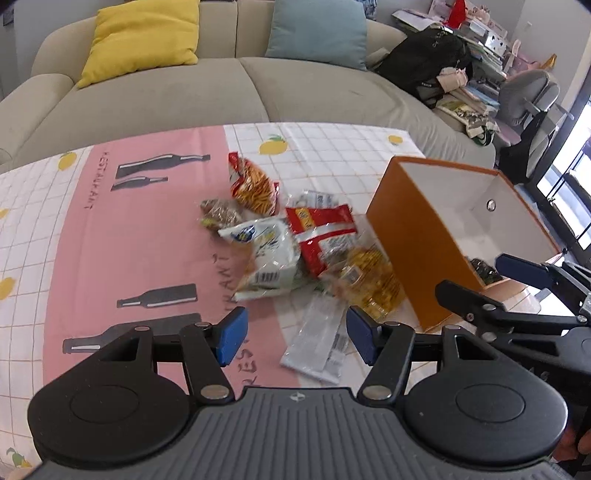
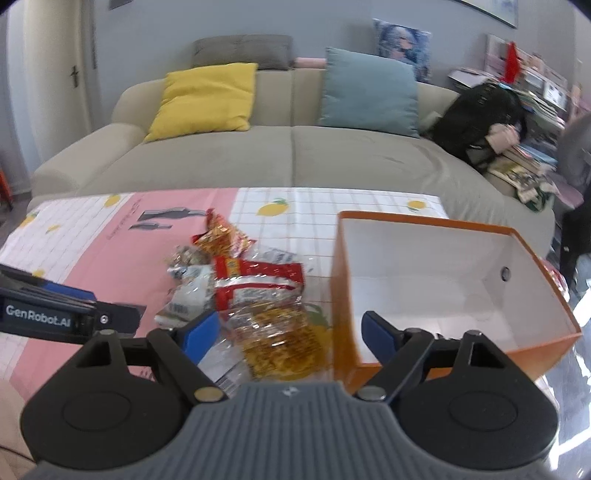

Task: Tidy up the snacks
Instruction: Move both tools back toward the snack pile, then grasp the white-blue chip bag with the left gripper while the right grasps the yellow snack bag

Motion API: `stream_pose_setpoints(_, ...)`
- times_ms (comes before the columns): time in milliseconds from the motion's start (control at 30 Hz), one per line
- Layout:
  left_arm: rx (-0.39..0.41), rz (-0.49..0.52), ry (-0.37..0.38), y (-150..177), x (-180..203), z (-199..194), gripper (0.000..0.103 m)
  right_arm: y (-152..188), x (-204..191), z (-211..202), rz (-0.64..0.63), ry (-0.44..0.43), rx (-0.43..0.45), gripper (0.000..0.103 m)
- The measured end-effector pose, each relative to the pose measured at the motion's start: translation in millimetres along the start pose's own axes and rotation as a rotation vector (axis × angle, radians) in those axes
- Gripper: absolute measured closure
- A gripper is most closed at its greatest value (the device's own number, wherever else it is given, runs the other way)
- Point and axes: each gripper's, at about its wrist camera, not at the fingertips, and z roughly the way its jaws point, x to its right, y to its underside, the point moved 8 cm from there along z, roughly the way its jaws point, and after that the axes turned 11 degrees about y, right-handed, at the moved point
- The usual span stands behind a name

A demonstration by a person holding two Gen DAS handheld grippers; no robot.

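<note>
A pile of snack bags lies on the tablecloth: a white bag, a red-and-white bag, an orange stick-snack bag, a clear bag of yellow snacks and a flat silver packet. An orange box, white inside, stands to their right with a dark item in its near corner. My left gripper is open above the silver packet. My right gripper is open over the yellow snack bag, beside the box. It shows in the left wrist view.
A beige sofa with a yellow cushion and a blue cushion runs behind the table. A black backpack and cluttered shelves stand at the right. The pink and white tablecloth covers the table.
</note>
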Motion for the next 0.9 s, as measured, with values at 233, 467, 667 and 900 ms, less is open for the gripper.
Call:
stream_pose_setpoints(233,-0.019,0.004,-0.025,-2,-19,20,0.031,11,-37,25,-0.13,-0.02,-0.009,0.029)
stream_pose_setpoints(467,-0.016,-0.06,-0.008,-11,-38,48,0.031,15,-55,73,-0.203,-0.007,-0.064,0.029)
stream_pose_setpoints(667,-0.021,-0.122,-0.003,-15,-49,76,0.03,24,-60,110,-0.226,0.03,-0.133,0.029)
stream_pose_setpoints(900,-0.025,-0.134,-0.036,-24,-56,102,0.025,29,-59,132,-0.222,0.051,-0.175,0.029)
